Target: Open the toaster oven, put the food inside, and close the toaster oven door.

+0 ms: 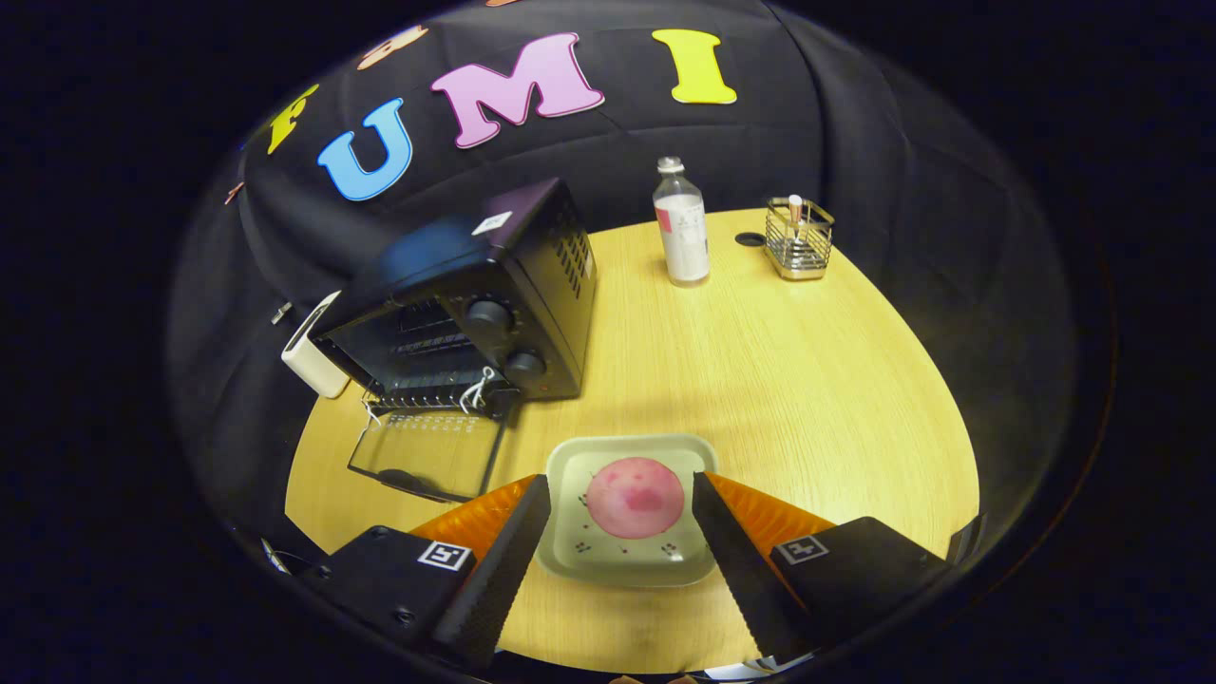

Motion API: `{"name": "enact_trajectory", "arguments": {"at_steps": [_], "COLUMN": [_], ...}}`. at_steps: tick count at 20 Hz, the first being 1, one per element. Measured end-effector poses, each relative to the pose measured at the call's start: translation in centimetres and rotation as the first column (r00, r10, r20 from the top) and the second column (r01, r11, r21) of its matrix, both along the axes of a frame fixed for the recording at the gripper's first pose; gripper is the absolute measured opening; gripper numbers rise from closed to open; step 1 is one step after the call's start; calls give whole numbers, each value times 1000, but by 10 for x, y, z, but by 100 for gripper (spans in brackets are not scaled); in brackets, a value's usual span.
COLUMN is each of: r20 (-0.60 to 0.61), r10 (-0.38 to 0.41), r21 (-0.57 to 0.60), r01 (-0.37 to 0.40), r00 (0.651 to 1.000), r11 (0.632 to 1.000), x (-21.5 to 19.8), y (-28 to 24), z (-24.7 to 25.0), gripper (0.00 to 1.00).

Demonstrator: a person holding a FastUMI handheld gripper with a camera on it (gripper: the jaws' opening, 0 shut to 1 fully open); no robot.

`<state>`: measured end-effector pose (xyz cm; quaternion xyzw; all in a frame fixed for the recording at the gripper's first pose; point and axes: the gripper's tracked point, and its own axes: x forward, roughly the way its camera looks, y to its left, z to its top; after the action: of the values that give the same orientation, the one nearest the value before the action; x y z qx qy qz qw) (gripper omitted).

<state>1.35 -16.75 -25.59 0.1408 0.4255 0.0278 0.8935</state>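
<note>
On the table point(807, 380), the toaster oven point(475, 304) stands at the left with its door point(427, 456) folded down open, and to its right the hand-held gripper point(622, 494) has its fingers spread apart on either side of a plate point(570, 560) carrying round pink food point(635, 498), with a bottle point(682, 223) and wire holder point(800, 237) beyond.

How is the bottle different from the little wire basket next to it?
The bottle is tall, see-through plastic with a cap; the wire basket is short, shiny metal and open on top. The basket holds something; the bottle looks nearly empty. Both stand upright on the table, far beyond the open gripper.
</note>
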Motion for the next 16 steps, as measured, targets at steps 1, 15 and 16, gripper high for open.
{"name": "enact_trajectory", "arguments": {"at_steps": [1, 15, 16], "r20": [-20, -206, -219], "r10": [6, 42, 55], "r21": [2, 170, 159], "r01": [-6, -6, -20], "r00": [1000, 978, 974], "r11": [1000, 985, 987], "x": [-2, -13, -17], "y": [-7, -6, -4], "z": [-11, -83, -83], "gripper": [100, 97, 93]}}
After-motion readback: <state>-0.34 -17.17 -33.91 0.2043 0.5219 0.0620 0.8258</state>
